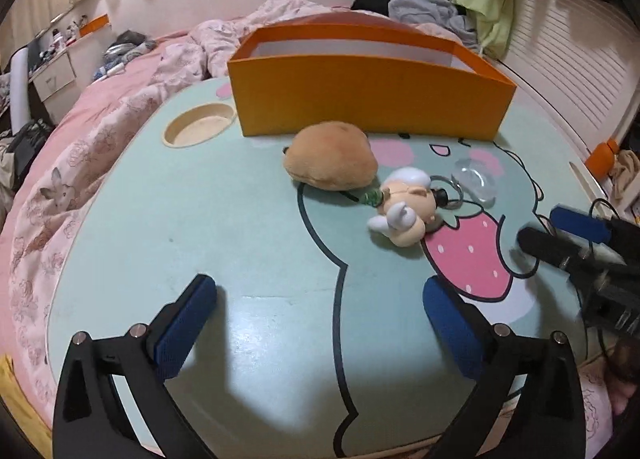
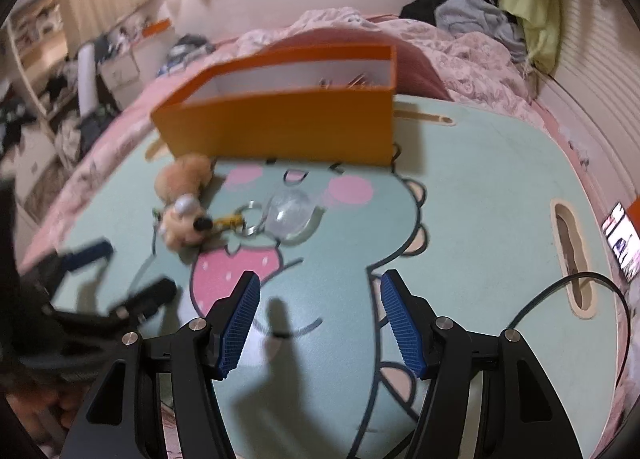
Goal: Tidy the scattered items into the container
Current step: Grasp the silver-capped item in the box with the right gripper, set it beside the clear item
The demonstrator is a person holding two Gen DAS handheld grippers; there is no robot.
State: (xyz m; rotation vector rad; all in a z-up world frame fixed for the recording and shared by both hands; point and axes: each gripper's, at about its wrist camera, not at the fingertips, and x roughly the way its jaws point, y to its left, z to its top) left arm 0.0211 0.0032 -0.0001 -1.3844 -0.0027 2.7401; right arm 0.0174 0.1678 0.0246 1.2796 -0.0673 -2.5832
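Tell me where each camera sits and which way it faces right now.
Left wrist: on the left gripper, angled down over the table toward the box; its open fingers show, the right gripper at right.
Right wrist: on the right gripper, angled down likewise; its fingers show, empty, the left gripper at left.
Both share: box, plush, doll, clear dish.

The left black tongs with blue ribbed pads gape wide and empty; the right black, blue-padded tongs stand half-spread, empty, both angled downward.

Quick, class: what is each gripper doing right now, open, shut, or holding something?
Left gripper: wide open, empty.
Right gripper: open, empty.
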